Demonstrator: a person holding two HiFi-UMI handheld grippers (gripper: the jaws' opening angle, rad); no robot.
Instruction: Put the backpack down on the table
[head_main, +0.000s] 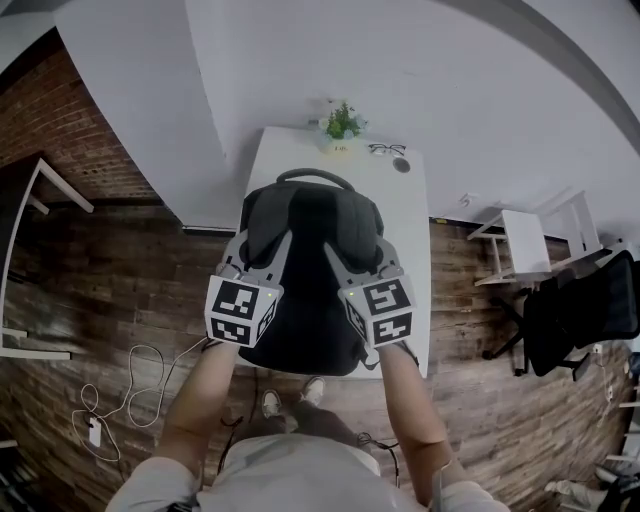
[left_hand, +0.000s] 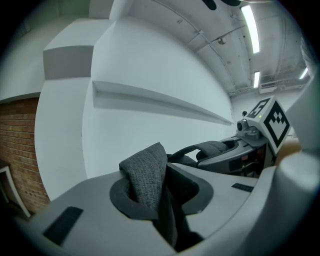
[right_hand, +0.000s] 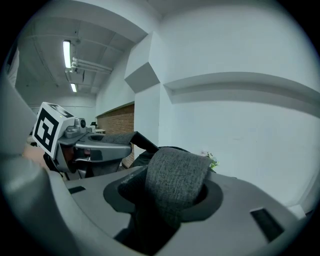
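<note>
The dark grey backpack (head_main: 305, 270) rests on the white table (head_main: 405, 210), top handle toward the far end, covering most of the near half. My left gripper (head_main: 262, 255) is at its left shoulder, shut on a folded grey shoulder strap (left_hand: 145, 172) pinched between the jaws. My right gripper (head_main: 352, 262) is at the right shoulder. The other grey strap (right_hand: 175, 182) lies flat and loose in its wider jaw gap, so that gripper is open. Each gripper view shows the opposite gripper: the right gripper (left_hand: 235, 150), the left gripper (right_hand: 100, 147).
At the table's far end stand a small potted plant (head_main: 341, 124), a pair of glasses (head_main: 386, 150) and a small round object (head_main: 401, 164). A white stand (head_main: 530, 240) and a black chair (head_main: 585, 310) are to the right. A white cable (head_main: 130, 385) lies on the floor, left.
</note>
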